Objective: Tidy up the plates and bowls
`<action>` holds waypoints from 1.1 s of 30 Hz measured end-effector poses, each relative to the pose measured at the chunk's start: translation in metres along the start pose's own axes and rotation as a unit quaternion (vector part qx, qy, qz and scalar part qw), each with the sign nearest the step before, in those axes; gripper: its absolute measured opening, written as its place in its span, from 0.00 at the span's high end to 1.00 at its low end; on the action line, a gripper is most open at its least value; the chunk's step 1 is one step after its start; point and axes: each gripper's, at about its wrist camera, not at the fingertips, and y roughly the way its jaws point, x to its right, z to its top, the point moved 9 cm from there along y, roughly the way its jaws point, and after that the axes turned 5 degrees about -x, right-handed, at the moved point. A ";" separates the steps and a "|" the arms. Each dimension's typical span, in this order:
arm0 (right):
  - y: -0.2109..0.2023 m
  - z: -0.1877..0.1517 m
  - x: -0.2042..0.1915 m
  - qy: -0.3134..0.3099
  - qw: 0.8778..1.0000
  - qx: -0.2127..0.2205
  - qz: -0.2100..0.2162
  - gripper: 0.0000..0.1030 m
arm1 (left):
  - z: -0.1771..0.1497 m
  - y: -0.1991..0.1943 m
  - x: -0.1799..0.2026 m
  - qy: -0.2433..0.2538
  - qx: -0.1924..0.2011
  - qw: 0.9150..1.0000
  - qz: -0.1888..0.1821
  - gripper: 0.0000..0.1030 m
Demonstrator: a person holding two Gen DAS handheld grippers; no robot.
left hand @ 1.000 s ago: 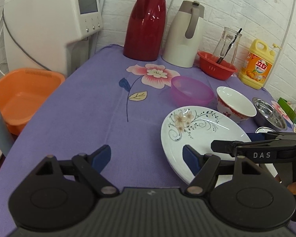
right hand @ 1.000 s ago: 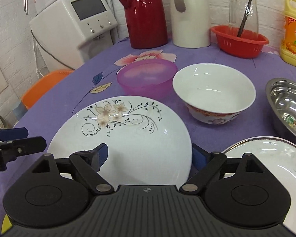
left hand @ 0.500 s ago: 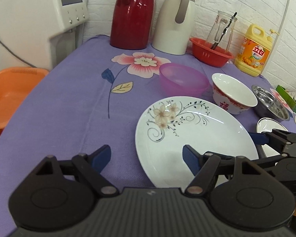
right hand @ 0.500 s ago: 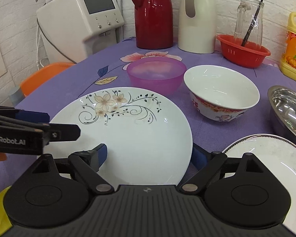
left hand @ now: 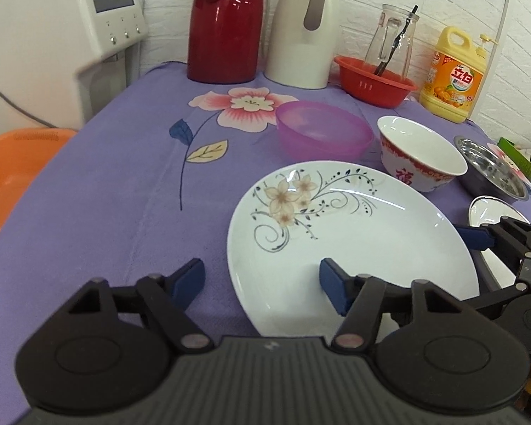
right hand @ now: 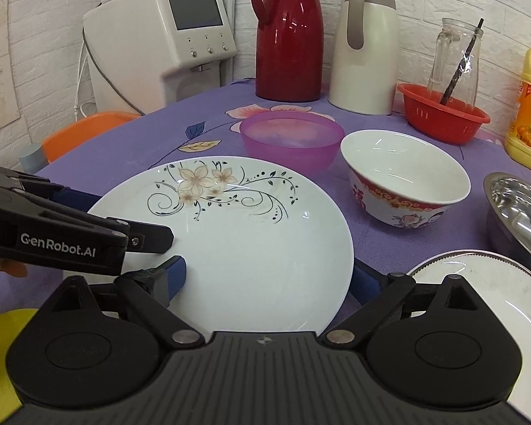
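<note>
A large white plate with a flower pattern (left hand: 354, 233) (right hand: 240, 233) lies on the purple cloth near the front edge. My left gripper (left hand: 262, 279) is open, its right finger over the plate's near rim, its left finger over the cloth. My right gripper (right hand: 269, 276) is open and straddles the plate's near right rim. The left gripper's body (right hand: 53, 233) shows in the right wrist view over the plate's left side. Behind stand a pink plastic bowl (left hand: 322, 134), a white and red china bowl (left hand: 421, 156), a steel bowl (left hand: 492, 170) and a smaller white plate (right hand: 485, 294).
At the back stand a red flask (left hand: 226, 21), a white flask (left hand: 301, 24), a red basket (left hand: 375, 81) with a glass jug, and a yellow detergent bottle (left hand: 453, 74). A white machine (left hand: 53, 42) and an orange basin (left hand: 14, 173) are at the left.
Both grippers have moved in on the flowered plate, the left from the left side and the right from the front. The plate has not visibly moved. Both stay open.
</note>
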 end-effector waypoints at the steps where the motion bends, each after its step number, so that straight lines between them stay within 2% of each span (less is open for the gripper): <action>1: 0.000 0.000 -0.001 0.000 1.000 0.004 -0.006 0.00 | 0.000 0.000 0.002 0.001 0.001 1.000 -0.004 0.47; 4: -0.001 0.002 0.000 0.003 1.000 0.007 -0.018 0.00 | 0.000 0.000 0.013 0.005 -0.002 1.000 -0.019 0.56; 8: -0.001 0.003 0.003 0.013 1.000 -0.001 -0.019 0.00 | 0.002 0.001 0.015 0.002 -0.012 1.000 -0.004 0.56; 11: -0.004 0.004 0.002 0.025 1.000 -0.005 -0.006 0.00 | 0.005 -0.006 0.015 0.007 -0.004 1.000 0.008 0.56; 21: -0.048 0.019 -0.011 0.022 0.999 0.041 -0.007 0.00 | 0.010 -0.055 0.018 -0.001 0.037 0.999 0.009 0.56; 25: -0.076 0.003 -0.024 0.028 0.998 0.048 0.001 0.00 | -0.013 -0.085 0.027 0.003 0.042 0.999 0.006 0.55; 33: -0.121 -0.065 -0.057 0.050 0.998 0.024 -0.001 0.00 | -0.093 -0.122 0.042 -0.004 0.014 1.000 -0.007 0.54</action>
